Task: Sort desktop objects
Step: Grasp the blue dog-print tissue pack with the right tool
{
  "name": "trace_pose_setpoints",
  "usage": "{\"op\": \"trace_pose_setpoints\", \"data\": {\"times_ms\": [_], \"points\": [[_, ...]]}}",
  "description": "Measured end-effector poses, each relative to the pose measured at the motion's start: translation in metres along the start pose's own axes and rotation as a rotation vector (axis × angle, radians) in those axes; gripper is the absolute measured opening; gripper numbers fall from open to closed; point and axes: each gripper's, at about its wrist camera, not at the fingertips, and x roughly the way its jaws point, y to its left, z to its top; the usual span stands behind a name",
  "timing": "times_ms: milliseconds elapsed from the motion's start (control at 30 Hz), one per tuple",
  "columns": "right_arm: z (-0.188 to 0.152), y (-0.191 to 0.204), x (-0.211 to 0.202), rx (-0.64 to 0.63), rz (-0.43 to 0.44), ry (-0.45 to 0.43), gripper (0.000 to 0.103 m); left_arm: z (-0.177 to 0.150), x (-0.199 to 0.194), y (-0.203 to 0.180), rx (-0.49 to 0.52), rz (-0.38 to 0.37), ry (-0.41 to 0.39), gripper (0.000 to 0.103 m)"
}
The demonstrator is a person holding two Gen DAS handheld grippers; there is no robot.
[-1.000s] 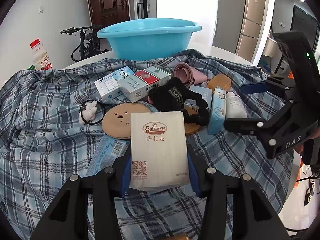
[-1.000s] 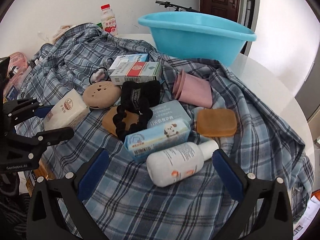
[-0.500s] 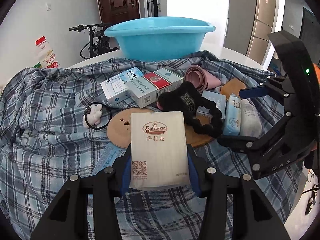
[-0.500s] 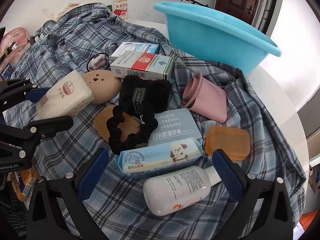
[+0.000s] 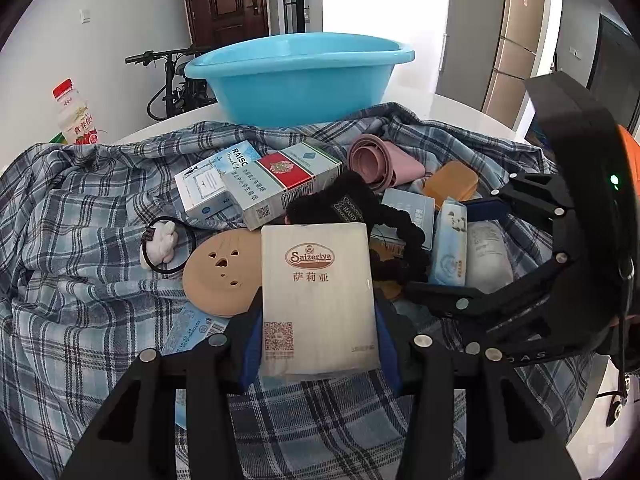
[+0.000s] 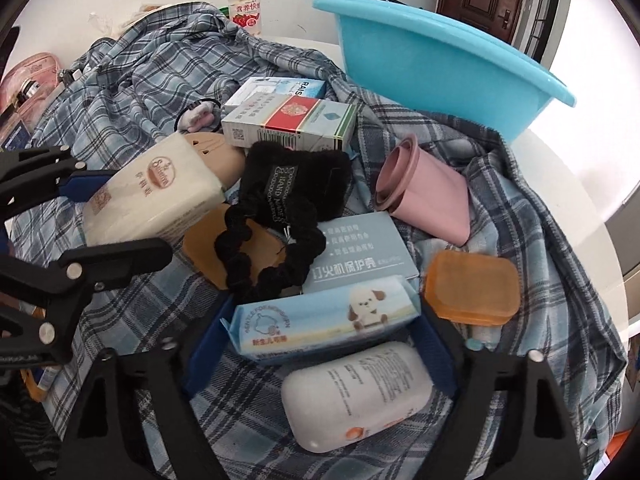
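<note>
My left gripper (image 5: 318, 332) is shut on a beige Saizeriya tissue pack (image 5: 316, 280), held above the plaid cloth (image 5: 80, 280). It also shows at the left of the right wrist view, where the left gripper (image 6: 108, 216) carries the same tissue pack (image 6: 156, 196). My right gripper (image 6: 322, 340) is closing, its blue pads (image 6: 208, 344) against the ends of a blue wipes pack with a puppy print (image 6: 324, 320). A white bottle (image 6: 356, 392) lies between the fingers, nearer the camera. Seen from the left wrist, the right gripper (image 5: 460, 252) straddles the wipes pack (image 5: 450, 248).
A blue basin (image 6: 432, 60) stands at the back. On the cloth lie a red-and-white carton (image 6: 292, 124), black scrunchie (image 6: 272, 248), pink cups (image 6: 424, 200), orange soap box (image 6: 472, 288), grey-blue box (image 6: 360, 252), tan disc (image 5: 220, 272) and hair tie (image 5: 164, 244). A drink bottle (image 5: 76, 116) stands far left.
My right gripper's wide-open fingers have drawn in around the wipes pack and white bottle, and it has dropped closer to them. The left gripper still holds the beige pack and has shifted slightly.
</note>
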Motion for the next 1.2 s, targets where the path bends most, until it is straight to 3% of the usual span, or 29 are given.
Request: {"op": "trace_pose_setpoints", "data": {"times_ms": [167, 467, 767, 1000, 1200], "points": [[-0.007, 0.002, -0.007, 0.025, -0.015, -0.017, 0.073, -0.002, 0.001, -0.001, 0.007, -0.004, 0.005, 0.05], [-0.017, 0.009, -0.024, 0.106, 0.057, -0.03, 0.072, -0.005, -0.003, -0.009, 0.034, -0.006, -0.004, 0.05], [-0.021, 0.03, -0.021, -0.026, 0.041, -0.042, 0.074, -0.01, -0.009, 0.0, 0.021, 0.007, 0.001, 0.051], [-0.02, 0.021, -0.019, -0.194, 0.173, -0.063, 0.079, -0.014, -0.017, 0.008, 0.005, 0.016, -0.002, 0.051], [-0.016, 0.013, -0.014, -0.224, 0.235, -0.02, 0.084, -0.014, -0.019, 0.003, 0.019, 0.016, 0.001, 0.051]]}}
